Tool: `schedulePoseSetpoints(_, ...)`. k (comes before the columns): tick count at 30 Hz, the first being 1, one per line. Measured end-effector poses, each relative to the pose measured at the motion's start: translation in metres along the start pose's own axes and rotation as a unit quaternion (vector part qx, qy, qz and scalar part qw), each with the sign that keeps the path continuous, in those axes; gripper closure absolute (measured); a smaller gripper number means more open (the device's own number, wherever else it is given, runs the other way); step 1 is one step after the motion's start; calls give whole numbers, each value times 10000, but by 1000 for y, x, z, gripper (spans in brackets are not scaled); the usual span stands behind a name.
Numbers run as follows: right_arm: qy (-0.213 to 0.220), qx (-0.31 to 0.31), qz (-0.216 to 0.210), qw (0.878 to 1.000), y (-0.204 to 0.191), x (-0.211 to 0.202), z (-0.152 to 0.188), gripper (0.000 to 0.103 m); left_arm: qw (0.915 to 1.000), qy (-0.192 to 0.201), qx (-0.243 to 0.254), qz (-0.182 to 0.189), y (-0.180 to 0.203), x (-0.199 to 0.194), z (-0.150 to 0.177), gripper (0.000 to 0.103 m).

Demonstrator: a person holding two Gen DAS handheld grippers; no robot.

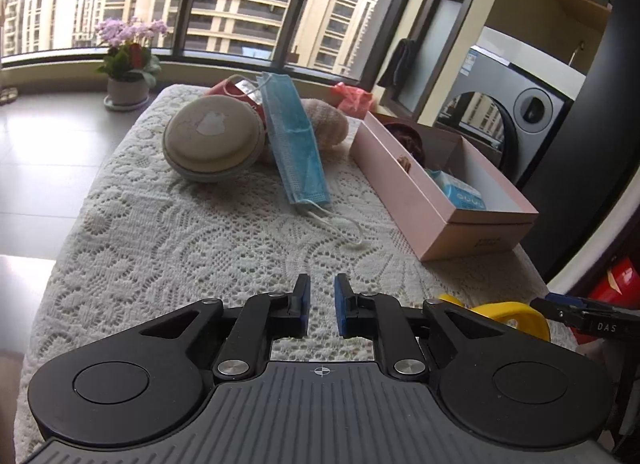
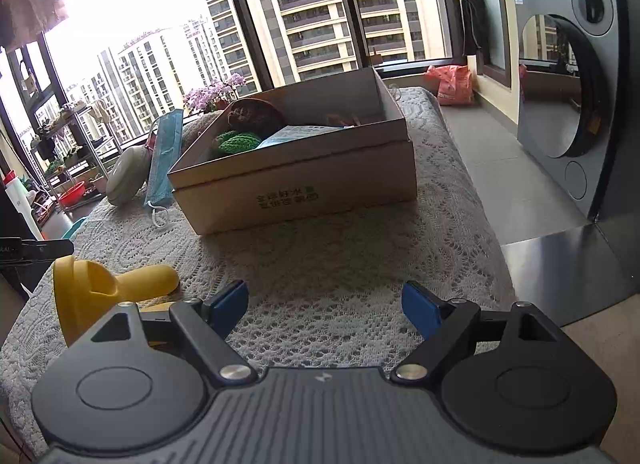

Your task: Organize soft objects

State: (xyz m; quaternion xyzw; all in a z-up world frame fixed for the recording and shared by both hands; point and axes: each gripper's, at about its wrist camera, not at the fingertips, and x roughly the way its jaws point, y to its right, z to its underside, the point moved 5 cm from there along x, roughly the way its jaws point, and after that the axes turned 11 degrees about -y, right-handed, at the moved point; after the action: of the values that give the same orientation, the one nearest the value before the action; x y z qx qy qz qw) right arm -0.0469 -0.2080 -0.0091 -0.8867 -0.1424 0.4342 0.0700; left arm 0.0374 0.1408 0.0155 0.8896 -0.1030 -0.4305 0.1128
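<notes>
Soft things scattered on lace cloth (image 1: 160,248), box (image 1: 434,200) partly filled.
Blue face mask (image 1: 298,136) at 12 o'clock, leaning on round pouch (image 1: 214,140); box at 2 o'clock. Left gripper (image 1: 322,306) nearly closed, empty; right gripper (image 2: 325,306) spread wide, empty, yellow toy (image 2: 108,296) at 9 o'clock.

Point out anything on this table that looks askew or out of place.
The blue face mask is not lying flat: it leans against the round beige pouch and the plush, ear loops trailing on the lace cloth. It sits outside the pink box, unsorted.
</notes>
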Motion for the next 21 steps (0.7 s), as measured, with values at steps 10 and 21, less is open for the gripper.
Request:
schedulePoseSetpoints(10,-206,-516,105,9984,-13,12,3,0,9973,-404,277,-553,-8,47,-7,84)
schedulePoseSetpoints(21,-318,-853,290,9954,-17,15,6,0,9916,-649,1075,-312,18,56,0,37)
